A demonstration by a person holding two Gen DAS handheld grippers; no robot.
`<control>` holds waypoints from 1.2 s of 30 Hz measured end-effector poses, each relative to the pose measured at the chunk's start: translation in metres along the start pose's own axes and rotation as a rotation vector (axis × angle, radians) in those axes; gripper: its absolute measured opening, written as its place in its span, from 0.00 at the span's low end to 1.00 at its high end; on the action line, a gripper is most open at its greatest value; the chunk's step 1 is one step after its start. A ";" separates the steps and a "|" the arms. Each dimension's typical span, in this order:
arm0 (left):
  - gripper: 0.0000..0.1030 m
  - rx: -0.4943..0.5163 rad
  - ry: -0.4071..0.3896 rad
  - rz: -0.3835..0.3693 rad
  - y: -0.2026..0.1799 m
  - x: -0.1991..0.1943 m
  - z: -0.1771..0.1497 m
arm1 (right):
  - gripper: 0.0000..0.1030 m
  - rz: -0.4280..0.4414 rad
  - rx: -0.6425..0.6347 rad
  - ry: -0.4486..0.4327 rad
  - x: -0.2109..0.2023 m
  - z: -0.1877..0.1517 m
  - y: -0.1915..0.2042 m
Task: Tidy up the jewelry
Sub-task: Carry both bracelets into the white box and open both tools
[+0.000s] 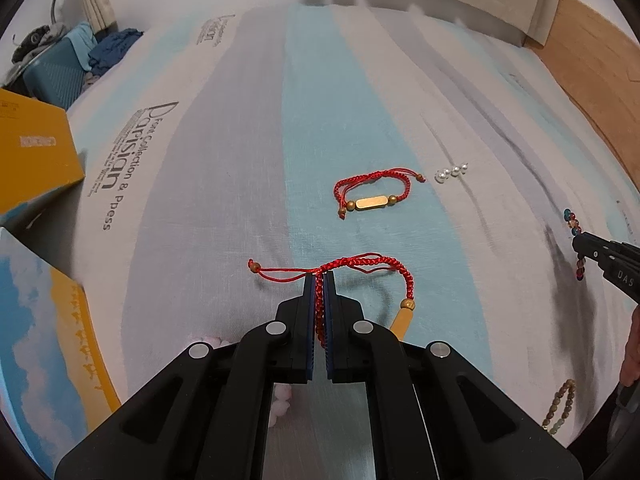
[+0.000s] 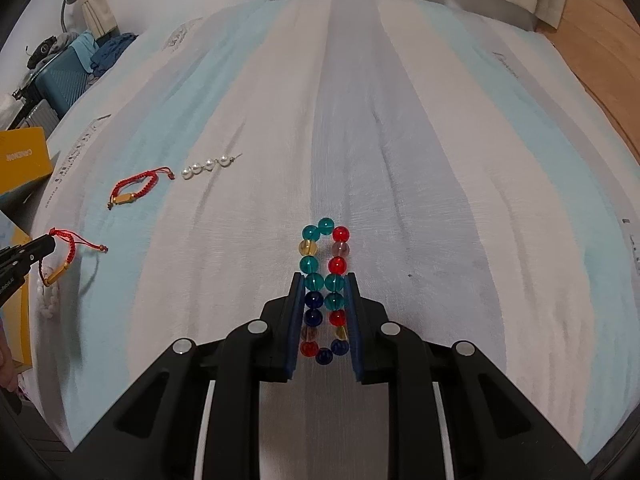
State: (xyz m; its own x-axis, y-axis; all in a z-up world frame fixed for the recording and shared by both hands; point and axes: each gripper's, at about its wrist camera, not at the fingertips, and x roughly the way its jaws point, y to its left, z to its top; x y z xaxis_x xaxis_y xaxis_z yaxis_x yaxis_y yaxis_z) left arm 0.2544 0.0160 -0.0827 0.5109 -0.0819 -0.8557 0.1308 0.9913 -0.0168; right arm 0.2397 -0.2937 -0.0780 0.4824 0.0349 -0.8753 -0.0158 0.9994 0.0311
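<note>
Bed: striped sheet in blue, grey and white; it carries all the jewelry.
Yellow box: at 9 o'clock in the left wrist view, at the bed's edge.
Left gripper: jaws together, clamped on the cord of a red bracelet, which looks lifted off the sheet; its gold tube dangles at 4 o'clock from the jaws.
Right gripper: jaws closed on both sides of a bead bracelet, squeezing the ring into a narrow oval.
Second red bracelet: flat on the sheet at 12 o'clock from the left gripper.
Pearls: short row just beside it, at 3 o'clock.
Brown bead bracelet: at 4 o'clock, near the bed's edge.
Risk, beads: round and glossy, likely to roll out of the pads and drop.
Risk, cord: thin hold; the swinging tube may tug it loose or snag.
</note>
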 end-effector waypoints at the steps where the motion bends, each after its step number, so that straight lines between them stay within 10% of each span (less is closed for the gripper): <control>1: 0.02 0.000 -0.002 0.001 0.000 -0.002 0.000 | 0.18 -0.001 0.000 -0.003 -0.002 0.000 0.000; 36: 0.03 -0.032 -0.073 0.011 0.022 -0.096 -0.030 | 0.18 0.003 -0.023 -0.071 -0.084 -0.019 0.039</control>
State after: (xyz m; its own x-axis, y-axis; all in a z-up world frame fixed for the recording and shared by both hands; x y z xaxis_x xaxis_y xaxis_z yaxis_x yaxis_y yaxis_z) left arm 0.1832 0.0491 -0.0164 0.5729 -0.0767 -0.8160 0.0980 0.9949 -0.0247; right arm 0.1822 -0.2573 -0.0123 0.5429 0.0387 -0.8389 -0.0368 0.9991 0.0223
